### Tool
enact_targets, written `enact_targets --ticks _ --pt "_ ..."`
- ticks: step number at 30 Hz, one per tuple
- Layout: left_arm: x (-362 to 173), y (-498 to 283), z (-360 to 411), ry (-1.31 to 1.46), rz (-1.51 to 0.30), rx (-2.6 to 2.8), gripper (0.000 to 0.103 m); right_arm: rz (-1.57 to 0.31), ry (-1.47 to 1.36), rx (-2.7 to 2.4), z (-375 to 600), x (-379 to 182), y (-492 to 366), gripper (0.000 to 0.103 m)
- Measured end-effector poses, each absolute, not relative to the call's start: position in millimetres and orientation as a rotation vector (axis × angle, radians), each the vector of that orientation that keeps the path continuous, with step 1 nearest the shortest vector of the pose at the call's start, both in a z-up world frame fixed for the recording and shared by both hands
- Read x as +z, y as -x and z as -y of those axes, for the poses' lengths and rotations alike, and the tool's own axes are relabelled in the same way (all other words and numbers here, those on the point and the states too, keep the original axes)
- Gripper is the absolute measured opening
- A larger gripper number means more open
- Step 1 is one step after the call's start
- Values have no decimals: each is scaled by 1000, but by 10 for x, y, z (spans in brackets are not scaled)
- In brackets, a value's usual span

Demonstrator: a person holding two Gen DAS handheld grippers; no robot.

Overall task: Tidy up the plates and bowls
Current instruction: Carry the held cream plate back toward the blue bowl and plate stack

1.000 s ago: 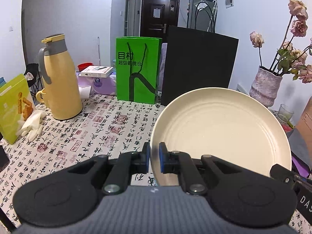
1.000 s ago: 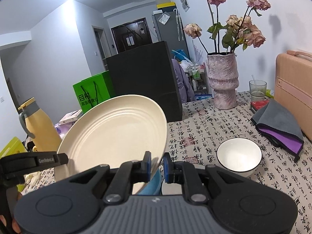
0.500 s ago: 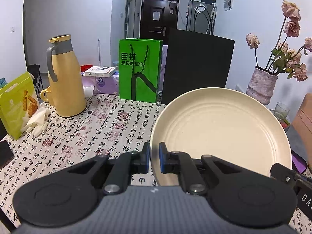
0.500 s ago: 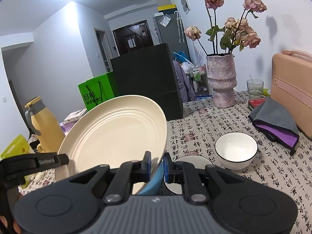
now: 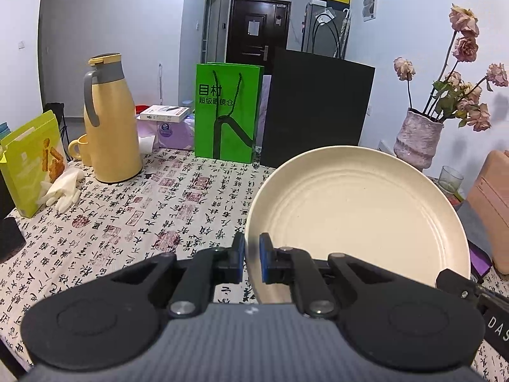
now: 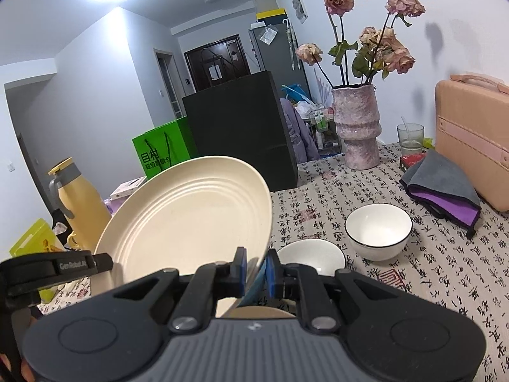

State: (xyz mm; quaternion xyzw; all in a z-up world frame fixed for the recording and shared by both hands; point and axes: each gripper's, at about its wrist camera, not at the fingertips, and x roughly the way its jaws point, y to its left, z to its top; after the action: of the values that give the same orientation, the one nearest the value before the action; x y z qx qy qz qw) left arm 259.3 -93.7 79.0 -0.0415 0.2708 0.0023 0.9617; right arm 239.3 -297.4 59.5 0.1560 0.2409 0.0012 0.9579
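Note:
A cream ridged plate (image 5: pixel 356 222) hangs tilted above the table, held from both sides. In the left wrist view my left gripper (image 5: pixel 252 254) is shut on its left rim. My right gripper (image 6: pixel 256 267) is shut on the opposite rim of the cream plate (image 6: pixel 187 222) in the right wrist view. Each gripper's black body shows at the other view's edge. Below the right gripper I see a sliver of something blue (image 6: pixel 254 286) and a tan plate (image 6: pixel 261 313). Two white bowls (image 6: pixel 313 254) (image 6: pixel 378 230) sit on the tablecloth to the right.
A yellow thermos (image 5: pixel 109 127), a mug, a snack box (image 5: pixel 30 165) and white gloves stand at the left. A green bag (image 5: pixel 227 111) and a black bag (image 5: pixel 315 111) line the back. A flower vase (image 6: pixel 356 130), a glass, a grey cloth (image 6: pixel 442 184) and a pink case (image 6: pixel 474 140) fill the right.
Both grippers have drawn back toward the near side with the plate still gripped between them. The table's far objects look smaller, and a second white bowl has come into the right view.

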Motion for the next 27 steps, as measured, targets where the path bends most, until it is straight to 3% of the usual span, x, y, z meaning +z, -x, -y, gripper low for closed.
enact_targets --ticks 27 --pt "576 -2206 874 97 -523 -18 10 -512 -347 7 2980 296 -2088 13"
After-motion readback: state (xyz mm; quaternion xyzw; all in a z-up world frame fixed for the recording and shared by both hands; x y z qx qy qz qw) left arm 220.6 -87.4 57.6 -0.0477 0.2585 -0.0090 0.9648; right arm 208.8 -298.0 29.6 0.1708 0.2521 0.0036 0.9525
